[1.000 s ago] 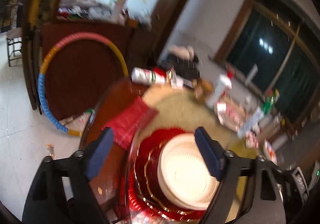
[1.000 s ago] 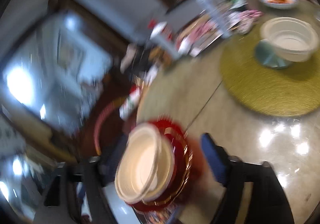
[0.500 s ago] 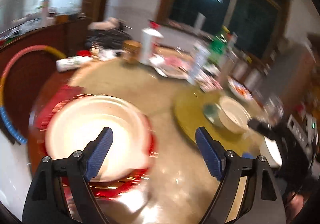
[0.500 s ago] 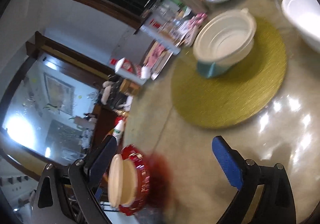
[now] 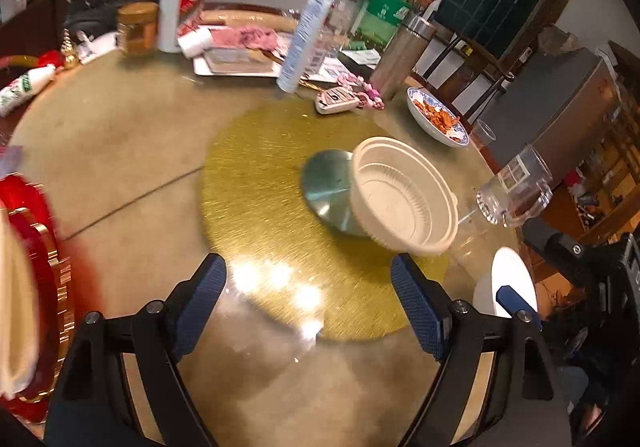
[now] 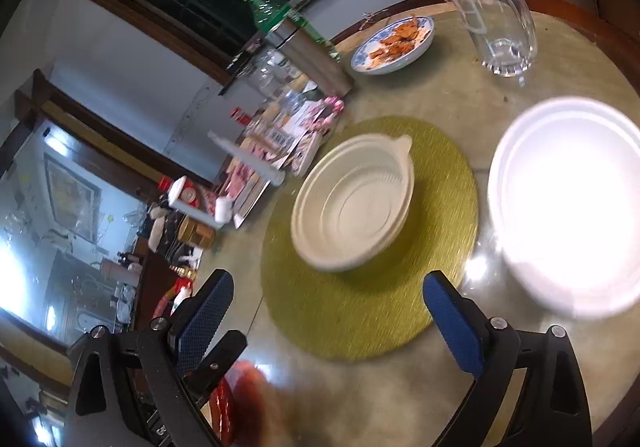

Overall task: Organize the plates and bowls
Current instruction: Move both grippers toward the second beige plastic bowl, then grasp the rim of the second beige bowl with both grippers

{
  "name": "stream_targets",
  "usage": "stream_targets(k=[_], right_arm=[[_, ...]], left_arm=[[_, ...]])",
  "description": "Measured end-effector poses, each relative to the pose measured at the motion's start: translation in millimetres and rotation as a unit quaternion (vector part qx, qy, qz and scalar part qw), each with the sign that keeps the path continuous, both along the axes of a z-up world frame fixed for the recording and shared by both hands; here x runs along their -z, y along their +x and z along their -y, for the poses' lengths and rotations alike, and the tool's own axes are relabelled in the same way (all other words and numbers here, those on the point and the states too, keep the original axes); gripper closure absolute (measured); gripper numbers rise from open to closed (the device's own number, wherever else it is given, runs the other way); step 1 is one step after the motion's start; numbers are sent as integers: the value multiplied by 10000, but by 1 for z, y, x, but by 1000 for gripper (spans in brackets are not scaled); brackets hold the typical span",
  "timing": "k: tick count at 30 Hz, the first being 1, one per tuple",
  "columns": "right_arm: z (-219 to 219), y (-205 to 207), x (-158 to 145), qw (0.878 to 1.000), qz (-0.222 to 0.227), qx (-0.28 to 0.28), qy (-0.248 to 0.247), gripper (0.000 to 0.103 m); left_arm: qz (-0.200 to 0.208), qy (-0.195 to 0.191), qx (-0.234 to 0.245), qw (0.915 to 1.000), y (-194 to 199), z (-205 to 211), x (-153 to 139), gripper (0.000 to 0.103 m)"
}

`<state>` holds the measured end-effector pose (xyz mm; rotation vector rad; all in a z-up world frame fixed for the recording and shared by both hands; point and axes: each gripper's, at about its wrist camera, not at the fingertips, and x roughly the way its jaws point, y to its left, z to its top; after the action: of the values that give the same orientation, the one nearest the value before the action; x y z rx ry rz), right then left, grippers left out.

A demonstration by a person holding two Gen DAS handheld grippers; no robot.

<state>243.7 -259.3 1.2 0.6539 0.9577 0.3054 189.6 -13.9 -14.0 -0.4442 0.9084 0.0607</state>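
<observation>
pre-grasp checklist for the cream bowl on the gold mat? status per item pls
1. Left gripper open, nothing between its fingers: ok.
2. Right gripper open, nothing held: ok.
3. Cream bowl empty: ok.
4. Bowl sits flat: not ok, it leans on a silver disc.
5. Space around the bowl on the gold mat: ok.
6. Clear glass close beside the bowl: not ok, knock risk.
</observation>
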Motion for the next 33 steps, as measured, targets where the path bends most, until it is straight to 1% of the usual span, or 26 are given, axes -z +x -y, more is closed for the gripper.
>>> stream_targets(k=[1, 2, 5, 6, 9, 11, 13, 16, 17, 19, 20, 21, 22, 25, 28, 31, 33], right_arm=[[3, 8, 1, 10000, -38, 14, -8, 9], [5, 16, 4, 9999, -110, 28, -22, 13], [6, 39, 17, 9993, -363, -10, -42, 30], [5, 44, 19, 9991, -402, -22, -104, 32], [2, 58, 29, 9984, -475, 52, -293, 34], [2, 65, 35, 9977, -547, 141, -374, 34], [0, 69, 39, 9971, -585, 149, -472, 37], [-6, 73, 46, 9950, -693, 155, -696, 44], [-8, 74, 49, 9943, -745, 171, -742, 47], [-13, 75, 55, 9926, -852, 136, -855, 51], [-18, 74, 59, 9915, -897, 60, -941, 64], [-22, 72, 61, 9902, -925, -57, -1045, 88], [-26, 69, 61, 9885, -924, -106, -1190, 93], [-26, 52, 59, 9905, -824, -156, -1088, 92], [-30, 28, 54, 9921, -686, -250, -1018, 92], [-33, 3, 51, 9934, -575, -340, -935, 92], [-37, -15, 52, 9938, -537, -419, -883, 92]], left_arm=[[-18, -48, -17, 10000, 8, 4, 1, 18], [-15, -84, -40, 10000, 17, 7, 2, 18], [-103, -99, -158, 9998, 41, 16, 10, 18], [-143, -109, -169, 9997, 45, 17, 12, 18], [-244, -129, -176, 9995, 61, 27, 20, 18], [-230, 23, -141, 9996, 70, 35, 23, 18], [-233, 106, -145, 9996, 75, 38, 25, 18], [-360, 251, -148, 9989, 85, 43, 34, 19], [-418, 295, -123, 9986, 88, 44, 38, 25], [-542, 445, -8, 9975, 91, 47, 45, 54], [-599, 561, 144, 9965, 91, 50, 48, 84], [-672, 776, 218, 9945, 91, 53, 50, 85], [-633, 889, 236, 9937, 88, 53, 49, 87], [-623, 828, 262, 9943, 74, 45, 45, 87], [-481, 1099, 287, 9924, 49, 45, 35, 87], [-434, 1229, 274, 9911, 25, 41, 30, 87], [-393, 1433, 270, 9885, 8, 41, 28, 87]])
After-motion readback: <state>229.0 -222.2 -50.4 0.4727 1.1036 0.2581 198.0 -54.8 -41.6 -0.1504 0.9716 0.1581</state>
